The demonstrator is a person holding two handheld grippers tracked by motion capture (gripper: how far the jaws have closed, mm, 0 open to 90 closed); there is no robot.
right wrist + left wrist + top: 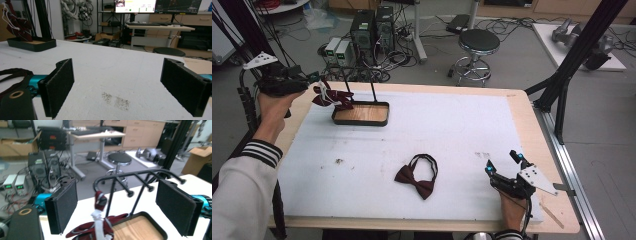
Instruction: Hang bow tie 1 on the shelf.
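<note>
Hovering at the far left corner of the surface, the left claw is held up in the air with its jaws spread wide and nothing between them. Just ahead of it stands a black rack with hook-ended arms, rising from a dark tray with a wooden floor. A dark red bow tie with a white strap hangs on the rack, draping down over the tray's left edge, near the surface's left rim.

The right claw rests low near the front right corner, jaws likewise spread and empty, with a faint dark smudge on the white mat between them. A second dark red bow tie lies flat on the mat toward the front, left of the right claw and apart from it, its strap looped behind it.

Between the tray and this bow tie the mat is bare, and the whole right half toward the far edge is open. A black frame post stands beyond the right edge, and a stool sits on the floor past the far edge.
</note>
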